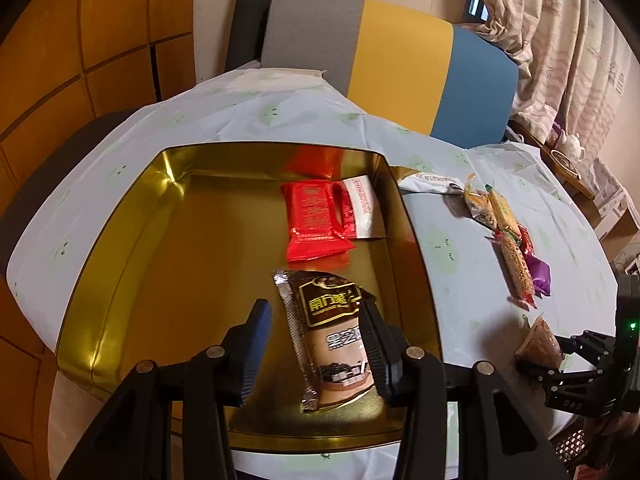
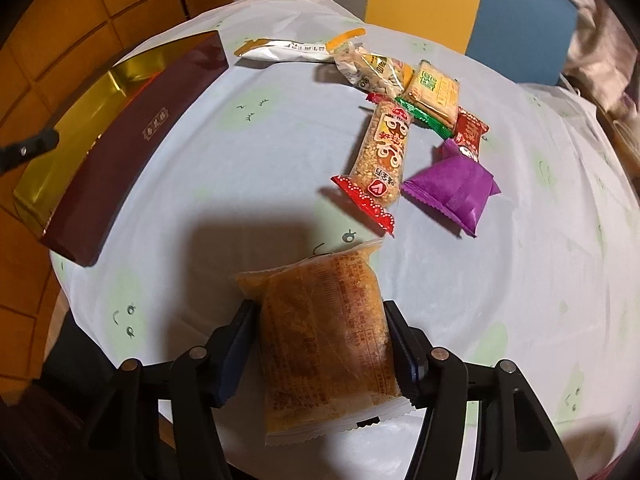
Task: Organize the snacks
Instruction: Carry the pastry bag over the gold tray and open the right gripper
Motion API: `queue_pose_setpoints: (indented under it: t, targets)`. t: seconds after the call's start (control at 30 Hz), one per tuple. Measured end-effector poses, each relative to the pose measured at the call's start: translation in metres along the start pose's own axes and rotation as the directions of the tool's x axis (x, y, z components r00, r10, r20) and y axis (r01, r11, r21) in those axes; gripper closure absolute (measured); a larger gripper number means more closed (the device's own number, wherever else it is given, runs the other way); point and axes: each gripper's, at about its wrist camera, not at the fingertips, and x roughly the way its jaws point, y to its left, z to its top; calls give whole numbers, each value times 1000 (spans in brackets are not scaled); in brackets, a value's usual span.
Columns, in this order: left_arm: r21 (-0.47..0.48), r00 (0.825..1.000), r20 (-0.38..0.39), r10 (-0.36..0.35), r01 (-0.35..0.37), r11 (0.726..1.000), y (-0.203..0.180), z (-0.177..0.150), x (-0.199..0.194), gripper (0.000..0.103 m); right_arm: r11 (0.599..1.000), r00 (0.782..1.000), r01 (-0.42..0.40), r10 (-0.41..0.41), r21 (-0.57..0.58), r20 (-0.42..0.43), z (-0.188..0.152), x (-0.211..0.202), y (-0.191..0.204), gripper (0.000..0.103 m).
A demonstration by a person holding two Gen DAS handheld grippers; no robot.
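Two packets (image 1: pixel 320 216) are already lying in the tin (image 1: pixel 120 240), a brown sachet (image 1: pixel 328 336) is being hung over it between the left gripper (image 1: pixel 316 344) jaws, only one pad visibly touching, an orange pack (image 2: pixel 324 340) is being clamped by the right gripper (image 2: pixel 320 344), and six snacks (image 2: pixel 400 120) are being left on the table (image 2: pixel 240 160)

My left gripper (image 1: pixel 316 344) blocks the right edge of the brown-and-silver sesame sachet (image 1: pixel 326 344), so I can't tell whether both pads press it. Beyond it, the white sachet (image 1: pixel 362 206) sits half under the red foil packet (image 1: pixel 314 220). On my right camera, the print on the clear-wrapped orange-brown cake (image 2: pixel 324 340) is too blurred to read. At far left, the gold-lined dark red tin box (image 2: pixel 116 152) hides its contents.
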Motion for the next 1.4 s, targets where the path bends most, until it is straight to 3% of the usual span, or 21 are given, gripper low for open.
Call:
queue_pose_setpoints:
  t: [0.2, 0.43, 0.63, 1.07, 1.4]
  targets:
    - [-25, 1000, -1, 14, -14, 1000, 13, -2, 0, 57, 993, 996, -90, 89, 79, 15, 4, -4, 0, 42]
    - [-68, 1000, -4, 19, -19, 997, 29, -3, 2, 57, 992, 993, -107, 104, 61, 50, 20, -15, 20, 42]
    - [-118, 1000, 6, 28, -27, 993, 46, -2, 0, 57, 985, 979, -170, 170, -9, 114, 46, -40, 54, 42]
    - [-182, 998, 14, 58, -54, 982, 72, -2, -5, 57, 944, 944, -276, 302, -181, 134, 92, -46, 140, 42]
    - [-185, 998, 10, 60, -57, 981, 74, -2, -4, 57, 946, 946, -261, 290, -193, 144, 136, -23, 171, 42]
